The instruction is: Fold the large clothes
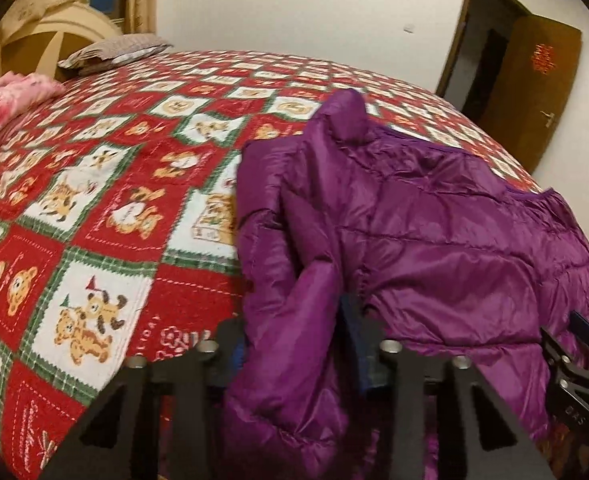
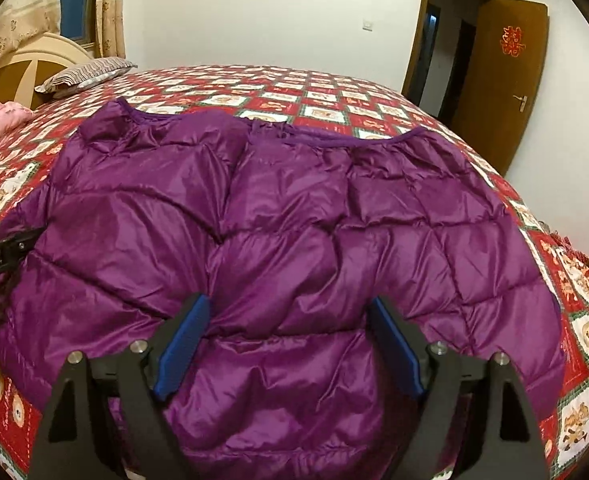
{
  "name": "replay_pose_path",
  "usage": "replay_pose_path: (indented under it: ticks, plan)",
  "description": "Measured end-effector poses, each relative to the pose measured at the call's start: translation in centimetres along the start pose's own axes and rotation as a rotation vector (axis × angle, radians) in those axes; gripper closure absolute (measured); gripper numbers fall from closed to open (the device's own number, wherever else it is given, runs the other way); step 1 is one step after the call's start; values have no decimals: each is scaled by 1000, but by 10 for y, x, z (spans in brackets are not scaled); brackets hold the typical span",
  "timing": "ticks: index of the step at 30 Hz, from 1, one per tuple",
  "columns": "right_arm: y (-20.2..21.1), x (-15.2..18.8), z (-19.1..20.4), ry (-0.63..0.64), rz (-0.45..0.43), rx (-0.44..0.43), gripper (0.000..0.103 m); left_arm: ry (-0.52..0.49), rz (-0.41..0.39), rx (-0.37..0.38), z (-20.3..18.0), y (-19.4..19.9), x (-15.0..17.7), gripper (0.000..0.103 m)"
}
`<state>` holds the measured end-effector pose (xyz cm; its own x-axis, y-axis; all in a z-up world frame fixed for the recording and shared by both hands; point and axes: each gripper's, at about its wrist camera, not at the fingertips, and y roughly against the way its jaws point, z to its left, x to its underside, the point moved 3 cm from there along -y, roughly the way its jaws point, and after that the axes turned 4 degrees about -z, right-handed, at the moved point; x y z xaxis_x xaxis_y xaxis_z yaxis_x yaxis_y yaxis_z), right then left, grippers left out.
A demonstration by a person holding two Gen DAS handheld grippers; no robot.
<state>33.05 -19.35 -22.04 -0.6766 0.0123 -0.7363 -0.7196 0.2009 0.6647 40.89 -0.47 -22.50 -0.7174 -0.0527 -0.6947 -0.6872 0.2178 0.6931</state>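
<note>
Left wrist view is showing the left hand-held gripper (image 1: 294,344) pinching a sleeve (image 1: 286,360) of the purple jacket (image 2: 294,220), which is lying crosswise on the bed (image 1: 94,200), while the right hand-held gripper (image 2: 290,320) is hovering wide open and empty over the near hem.

Both cams sit right behind their own jaws and look forward and down along them, close over the bed (image 1: 142,184). The left one is at the jacket's (image 1: 434,240) near left edge, with a sleeve bunched up between its jaws and mostly quilt off to the left. The right one is centred over the jacket (image 2: 294,220), which fills the view ahead of its jaws. Shared: jacket, quilt, pillow (image 1: 118,50), white wall, brown door (image 2: 506,80), and each cam catches the other gripper at its edge.
</note>
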Motion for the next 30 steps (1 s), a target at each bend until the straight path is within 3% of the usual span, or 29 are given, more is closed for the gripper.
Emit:
replay_pose_path:
  ticks: [5, 16, 18, 22, 24, 27, 30]
  plan:
    - [-5, 1, -1, -4, 25, -2, 14, 39, -23, 44, 5, 8, -2, 88]
    - [-6, 3, 5, 22, 37, 31, 14, 111, -71, 80, 20, 38, -6, 93]
    - [-1, 6, 9, 30, 33, 17, 14, 106, -83, 65, 26, 50, -9, 94]
    - [18, 6, 24, 22, 22, -126, 15, 124, -116, 30, 56, 82, -22, 94]
    - [39, 5, 25, 16, -26, -181, 15, 108, -150, -6, 69, 105, -34, 94]
    - [61, 1, 3, -43, -98, -194, 15, 57, -218, -64, 72, 138, -60, 94]
    - [67, 0, -36, -161, -133, -143, 15, -18, -277, -99, 51, 160, -86, 94]
